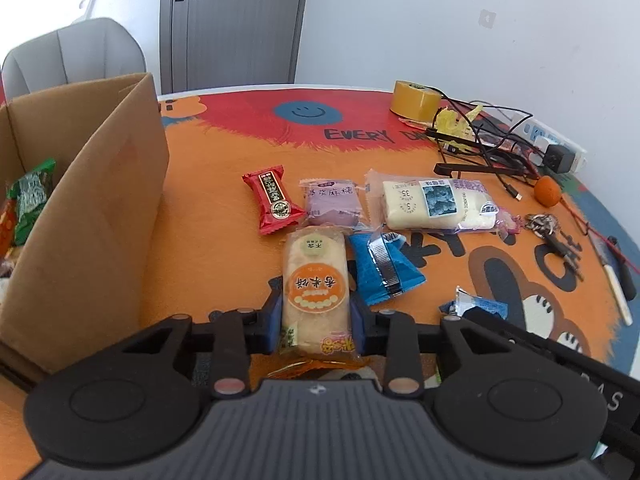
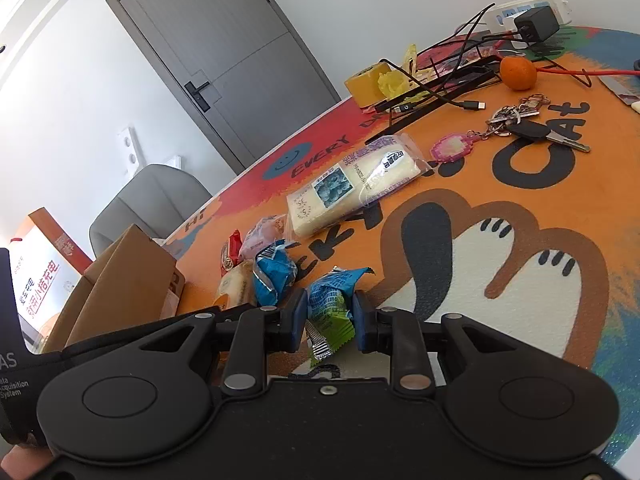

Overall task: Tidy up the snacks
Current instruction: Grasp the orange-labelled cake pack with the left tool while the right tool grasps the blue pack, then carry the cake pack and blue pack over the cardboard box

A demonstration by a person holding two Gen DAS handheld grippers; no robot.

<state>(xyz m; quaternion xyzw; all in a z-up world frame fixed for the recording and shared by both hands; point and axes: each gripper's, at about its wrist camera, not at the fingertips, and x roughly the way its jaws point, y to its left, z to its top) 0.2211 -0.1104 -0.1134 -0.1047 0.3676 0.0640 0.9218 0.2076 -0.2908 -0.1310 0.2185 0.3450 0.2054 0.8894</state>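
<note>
Left wrist: left claw [image 1: 317, 316] grips rice cracker pack [image 1: 314, 292]; right claw [image 2: 329, 316] grips blue-green packet [image 2: 330, 300].

**What I can read from here**

The mat [image 1: 240, 152] says "EVERY" beside a blue smiley; from my right wrist it also shows "CAT". The bread pack [image 1: 436, 204] carries "35" and "5". The rice cracker [image 1: 314, 292] I grip bears Chinese characters on an orange circle. The purple pack [image 1: 331, 204] and red candy [image 1: 274, 199] carry Chinese print too. My left gripper's body [image 2: 12, 376] reads "Acquisition System". The white box [image 2: 38, 276] shows red Chinese characters.
</note>
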